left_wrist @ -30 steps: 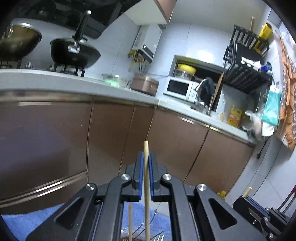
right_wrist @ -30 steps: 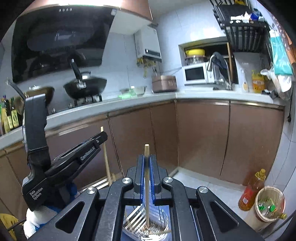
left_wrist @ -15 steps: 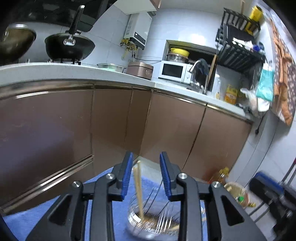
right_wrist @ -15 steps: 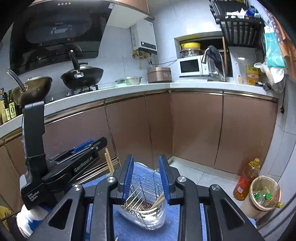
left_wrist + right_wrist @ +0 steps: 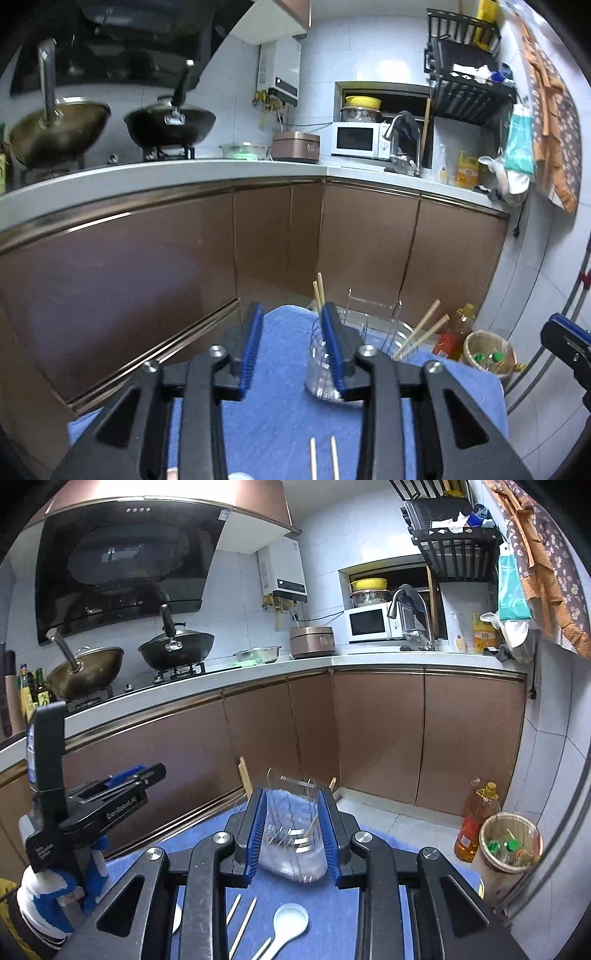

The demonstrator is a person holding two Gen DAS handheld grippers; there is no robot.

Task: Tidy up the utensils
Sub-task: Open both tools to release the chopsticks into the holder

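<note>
A clear utensil holder (image 5: 318,373) with a wire insert stands on the blue cloth (image 5: 280,424). Chopsticks (image 5: 318,293) lean upright in it, and another pair (image 5: 421,328) sticks out on its right. My left gripper (image 5: 291,350) hovers just left of it, jaws opening, nothing between them. My right gripper (image 5: 293,830) is opening too, and the holder (image 5: 291,849) shows through its gap, farther off. Nearer lie a white spoon (image 5: 288,923) and loose chopsticks (image 5: 242,923). The left gripper (image 5: 144,773) also appears at the left of the right wrist view.
Brown cabinet doors (image 5: 380,731) under a white counter (image 5: 258,672) stand close behind the cloth. An oil bottle (image 5: 476,819) and a waste bin (image 5: 509,845) sit on the floor to the right. Woks (image 5: 175,650) are on the stove.
Each gripper was shut on an upright chopstick; both have opened and let go. The chopsticks now stand in the holder, and both grippers have drawn back from it.
</note>
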